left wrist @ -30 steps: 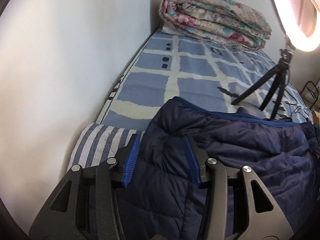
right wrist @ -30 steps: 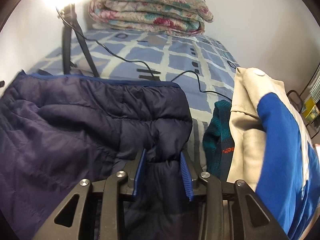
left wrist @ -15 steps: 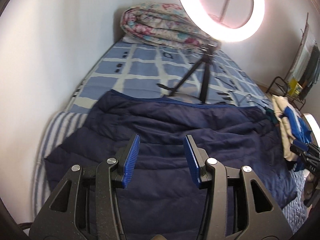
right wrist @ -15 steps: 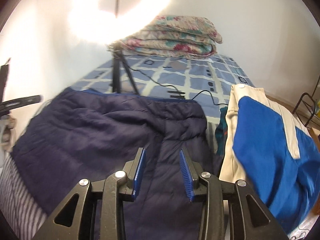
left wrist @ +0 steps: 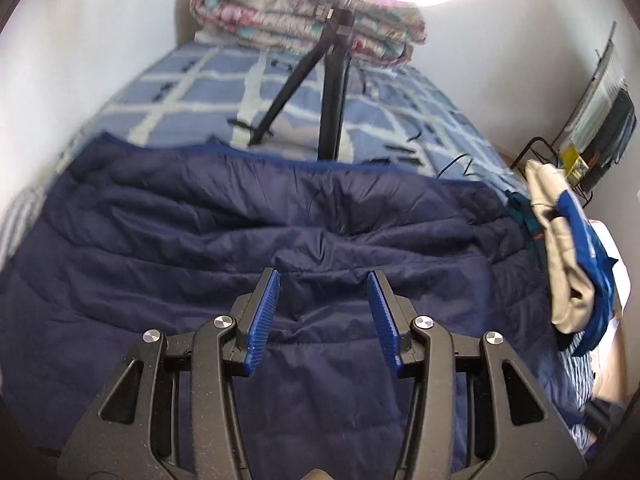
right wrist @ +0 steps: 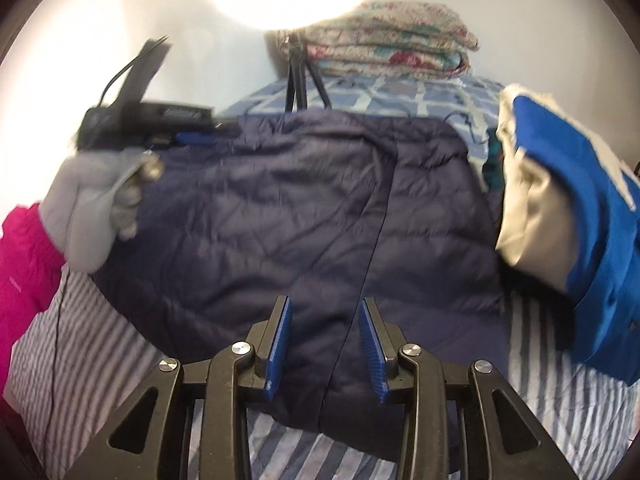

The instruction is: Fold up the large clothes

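A navy quilted puffer jacket (left wrist: 240,240) lies spread flat across the near end of the bed; it also fills the middle of the right wrist view (right wrist: 300,208). My left gripper (left wrist: 323,280) is open and empty, held above the jacket. My right gripper (right wrist: 325,309) is open and empty, above the jacket's near edge by a seam. The left gripper (right wrist: 192,138) also shows in the right wrist view, held by a grey-gloved hand (right wrist: 92,208) at the jacket's far left.
A pile of cream and blue clothes (right wrist: 560,208) sits right of the jacket, also in the left wrist view (left wrist: 568,248). A tripod (left wrist: 332,92) with a ring light stands on the blue checked bedsheet (left wrist: 192,92). A folded floral quilt (right wrist: 392,44) lies at the bed's head. A striped sheet (right wrist: 100,320) covers the near end.
Both grippers let go of the jacket and pulled back. The jacket now lies spread flat on the bed. Both views show more of the bed.
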`<state>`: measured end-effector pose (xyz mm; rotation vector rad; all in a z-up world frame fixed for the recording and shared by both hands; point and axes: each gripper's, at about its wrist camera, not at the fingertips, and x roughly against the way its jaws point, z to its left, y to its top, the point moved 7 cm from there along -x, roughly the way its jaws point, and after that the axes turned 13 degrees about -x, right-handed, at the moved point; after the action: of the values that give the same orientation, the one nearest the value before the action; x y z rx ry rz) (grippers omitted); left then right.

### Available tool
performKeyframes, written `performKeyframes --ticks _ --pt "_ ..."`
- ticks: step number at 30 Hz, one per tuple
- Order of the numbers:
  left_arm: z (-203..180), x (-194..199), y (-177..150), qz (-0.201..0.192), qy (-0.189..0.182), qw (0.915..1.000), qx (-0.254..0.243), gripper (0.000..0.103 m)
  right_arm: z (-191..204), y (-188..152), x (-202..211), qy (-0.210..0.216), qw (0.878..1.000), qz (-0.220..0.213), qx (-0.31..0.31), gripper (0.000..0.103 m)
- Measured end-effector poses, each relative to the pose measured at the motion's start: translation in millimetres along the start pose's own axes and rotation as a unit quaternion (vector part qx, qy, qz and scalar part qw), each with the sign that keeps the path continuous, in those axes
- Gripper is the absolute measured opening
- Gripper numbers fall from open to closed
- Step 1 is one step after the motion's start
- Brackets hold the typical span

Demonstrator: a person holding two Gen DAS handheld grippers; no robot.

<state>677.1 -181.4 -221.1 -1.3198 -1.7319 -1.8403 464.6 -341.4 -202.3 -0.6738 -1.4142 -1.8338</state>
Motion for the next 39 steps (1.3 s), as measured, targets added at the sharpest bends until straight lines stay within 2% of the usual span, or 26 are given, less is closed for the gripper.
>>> performKeyframes --ticks 4,6,11,14,16,18,22,24,28,32,34,39 --pt "8.4 -34.8 -20.6 0.046 0.001 0.9987 0.021 0.047 -2.3 -19.1 -7.7 -0.013 1.000 0.014 0.019 0.036" --pt "9.7 -43.2 -25.6 0.052 0.003 0.9984 0.019 0.047 -2.9 -23.3 -8.8 -0.017 0.999 0.016 0.024 0.035" --pt "-1.6 -49.5 -28.8 0.056 0.041 0.9972 -0.026 0.047 -3.8 -30.8 -13.2 -0.027 0.999 0.022 0.023 0.036" --pt "-1.5 -35.3 -28.2 0.057 0.041 0.9973 -0.018 0.047 -4.2 -28.4 -8.0 -0.027 0.999 0.019 0.008 0.036" --pt "-1.3 -12.4 -26.7 0.039 0.032 0.9987 -0.011 0.047 -6.6 -24.7 -2.4 -0.019 1.000 0.013 -0.009 0.043" --pt "-5.7 16.1 -30.8 0.020 0.018 0.9996 -0.013 0.047 -14.0 -23.6 12.2 -0.013 0.999 -0.002 -0.037 0.060" --pt "-19.8 65.6 -60.4 0.004 0.005 0.9994 -0.035 0.047 -32.5 -25.6 35.2 -0.016 0.995 -0.027 -0.099 0.071" --pt "-27.7 78.6 -81.2 0.005 0.001 0.9991 -0.042 0.047 -46.6 -29.0 43.3 -0.021 0.988 -0.037 -0.146 0.077" --pt "-40.3 87.7 -115.9 0.009 -0.012 0.9993 -0.034 0.047 -74.2 -42.3 48.4 -0.041 0.970 -0.042 -0.236 0.078" --pt "-49.8 80.7 -141.3 0.017 -0.006 0.9990 -0.041 0.047 -103.9 -70.9 42.9 -0.029 0.932 -0.032 -0.360 0.079" --pt "-49.7 71.5 -149.6 0.023 -0.005 0.9991 -0.035 0.047 -113.0 -82.2 37.5 -0.006 0.914 -0.034 -0.405 0.079" --pt "-50.5 64.1 -163.1 0.015 0.005 0.9990 -0.043 0.047 -112.9 -75.7 37.5 0.011 0.908 -0.058 -0.414 0.082"
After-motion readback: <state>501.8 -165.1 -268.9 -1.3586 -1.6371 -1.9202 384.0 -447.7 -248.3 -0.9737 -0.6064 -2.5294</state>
